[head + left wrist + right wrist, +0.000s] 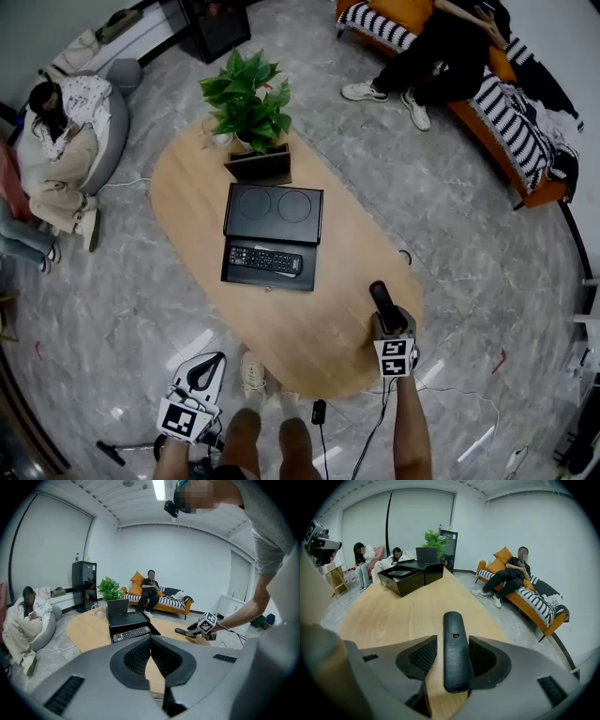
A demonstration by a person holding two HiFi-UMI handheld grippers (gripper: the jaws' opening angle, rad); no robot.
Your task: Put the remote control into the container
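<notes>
Remote [454, 656] lies between the right hand-held gripper's [453, 644] spread jaws; pinch its middle squarely before lifting toward the box [405, 587] ahead.

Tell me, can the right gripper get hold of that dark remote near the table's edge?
Probably yes. The dark remote lies between the jaws of the right gripper, which stand apart on either side of it. Nothing else on the table crowds that spot, so closing should grip it.
</notes>
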